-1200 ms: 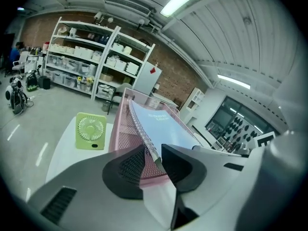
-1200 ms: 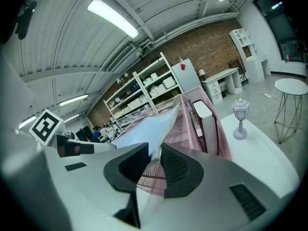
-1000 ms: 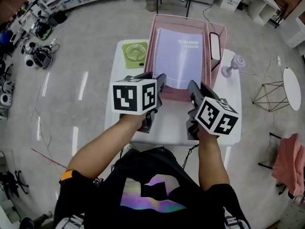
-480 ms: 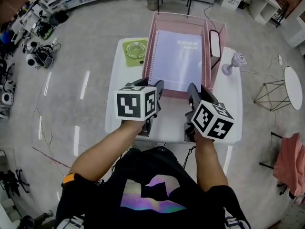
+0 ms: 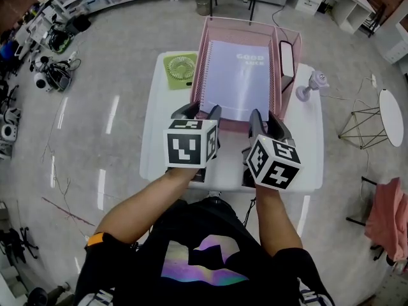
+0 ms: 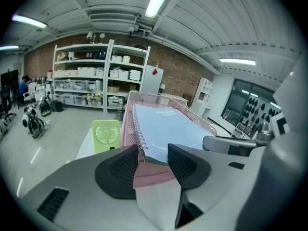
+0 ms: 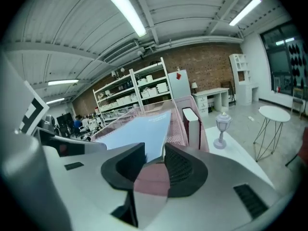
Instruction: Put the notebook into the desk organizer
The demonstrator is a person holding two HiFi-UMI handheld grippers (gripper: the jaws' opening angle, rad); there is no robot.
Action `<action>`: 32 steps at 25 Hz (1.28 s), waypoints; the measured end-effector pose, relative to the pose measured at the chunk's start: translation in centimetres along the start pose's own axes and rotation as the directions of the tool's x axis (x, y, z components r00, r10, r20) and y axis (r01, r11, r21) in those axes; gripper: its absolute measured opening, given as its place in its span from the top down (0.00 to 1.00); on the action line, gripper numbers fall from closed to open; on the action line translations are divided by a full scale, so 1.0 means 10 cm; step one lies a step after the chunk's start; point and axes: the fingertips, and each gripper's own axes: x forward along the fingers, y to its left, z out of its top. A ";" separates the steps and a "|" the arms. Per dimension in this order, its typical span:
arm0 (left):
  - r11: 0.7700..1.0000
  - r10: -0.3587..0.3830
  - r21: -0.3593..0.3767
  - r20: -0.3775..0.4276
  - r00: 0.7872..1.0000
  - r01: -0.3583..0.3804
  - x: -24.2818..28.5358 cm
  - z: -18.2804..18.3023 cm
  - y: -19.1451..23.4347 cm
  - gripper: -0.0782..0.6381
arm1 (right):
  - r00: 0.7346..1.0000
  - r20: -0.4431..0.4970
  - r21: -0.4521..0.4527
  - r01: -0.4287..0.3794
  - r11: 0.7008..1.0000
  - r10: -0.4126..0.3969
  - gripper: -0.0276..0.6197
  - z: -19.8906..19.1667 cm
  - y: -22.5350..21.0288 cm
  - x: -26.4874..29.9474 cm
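Note:
A pale blue spiral notebook [image 5: 239, 78] lies flat inside the pink mesh desk organizer [image 5: 201, 56] at the back of the white table [image 5: 229, 164]. My left gripper [image 5: 203, 112] hovers just short of the organizer's near edge, jaws apart and empty. My right gripper [image 5: 264, 116] is beside it, also open and empty. In the left gripper view the notebook [image 6: 168, 129] lies beyond the left gripper [image 6: 153, 155], untouched by the pads. In the right gripper view the notebook [image 7: 139, 131] likewise lies past the right gripper [image 7: 154, 155].
A green mini fan [image 5: 180, 70] lies left of the organizer. A black-and-white item [image 5: 287, 59] stands in the organizer's right slot. A small lamp-shaped ornament [image 5: 312, 87] stands on the table's right side. A round white side table [image 5: 390, 116] and a wire stand [image 5: 360, 123] are on the floor at right.
Both grippers have drawn back a little toward the person and come closer together, jaws wider. The notebook rests in the organizer, free of both.

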 end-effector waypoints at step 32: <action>0.926 0.111 0.319 0.289 0.951 -0.205 -0.24 0.30 -0.17 0.58 | 0.976 0.211 -0.279 0.103 0.955 -0.044 0.73 0.31 0.04 -0.25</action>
